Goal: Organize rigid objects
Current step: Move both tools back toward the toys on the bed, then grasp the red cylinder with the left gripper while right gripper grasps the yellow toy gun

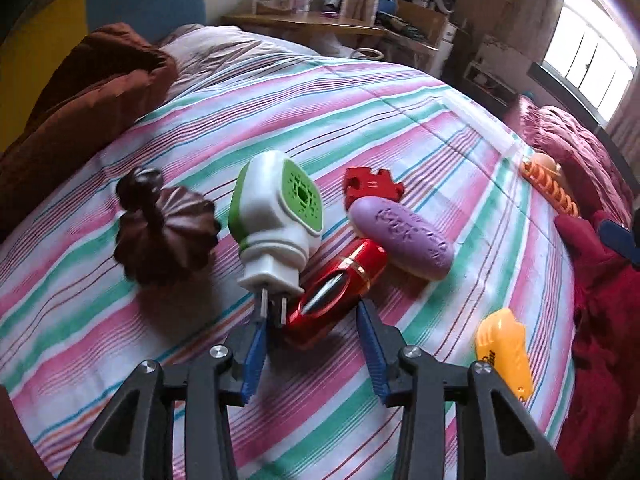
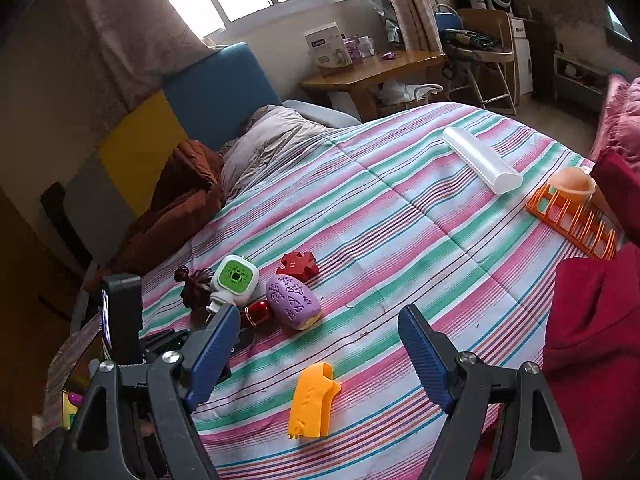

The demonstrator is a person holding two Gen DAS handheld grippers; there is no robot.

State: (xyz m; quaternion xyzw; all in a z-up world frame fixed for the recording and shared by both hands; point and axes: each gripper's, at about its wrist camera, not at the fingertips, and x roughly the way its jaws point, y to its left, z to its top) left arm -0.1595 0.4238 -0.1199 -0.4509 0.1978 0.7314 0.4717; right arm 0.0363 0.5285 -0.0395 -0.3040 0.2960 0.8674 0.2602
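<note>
Several small objects lie grouped on the striped bedspread (image 1: 420,128): a dark brown carved piece (image 1: 164,232), a white-and-green plug-in device (image 1: 276,216), a red puzzle piece (image 1: 372,186), a purple oval (image 1: 402,236) and a glossy red case (image 1: 340,280). My left gripper (image 1: 311,314) is open. The red case's near end lies between its blue tips, with a gap on the left where the plug's prongs show. My right gripper (image 2: 318,312) hangs open and empty above a yellow plastic piece (image 2: 314,400). The group appears again at left, with the purple oval (image 2: 292,302) and the plug-in device (image 2: 234,280).
A clear plastic tube (image 2: 480,160) and an orange rack (image 2: 572,220) with a peach cup (image 2: 572,184) sit at the bed's far right. Red fabric (image 2: 592,320) borders the right side. A brown blanket (image 2: 180,200) and a pillow lie by the headboard, with a wooden table (image 2: 372,68) beyond.
</note>
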